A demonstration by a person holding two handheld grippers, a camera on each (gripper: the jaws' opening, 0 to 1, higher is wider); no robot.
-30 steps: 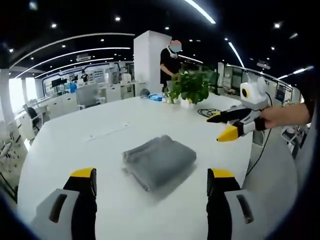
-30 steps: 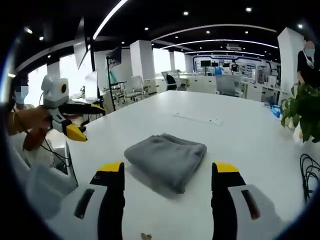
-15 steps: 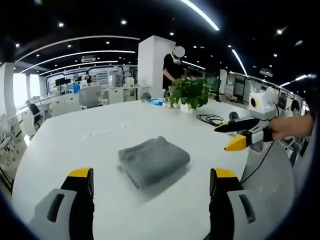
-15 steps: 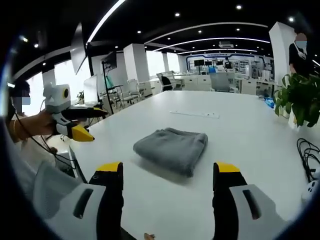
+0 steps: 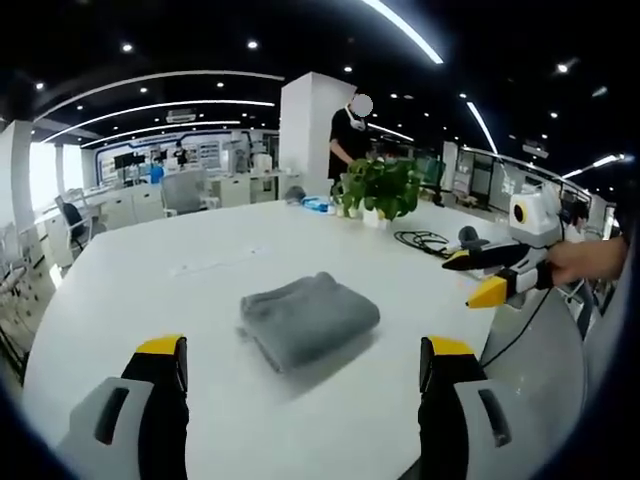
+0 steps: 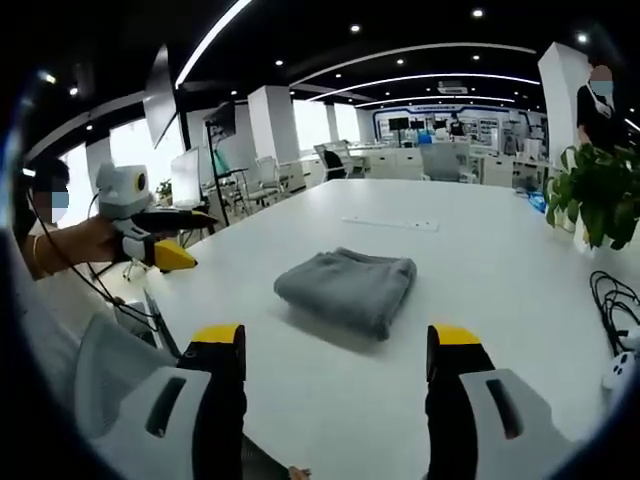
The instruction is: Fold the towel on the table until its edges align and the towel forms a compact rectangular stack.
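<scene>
Towel [image 5: 308,320] folded as before, grippers farther back.

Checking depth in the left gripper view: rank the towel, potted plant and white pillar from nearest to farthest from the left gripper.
1. towel, on the table just ahead of the left gripper.
2. potted plant, far table edge, right of centre.
3. white pillar, behind the table.

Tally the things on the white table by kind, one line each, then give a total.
Grey folded towel: 1
Potted green plant: 1
Black cable coil: 1
Total: 3 on the table
</scene>
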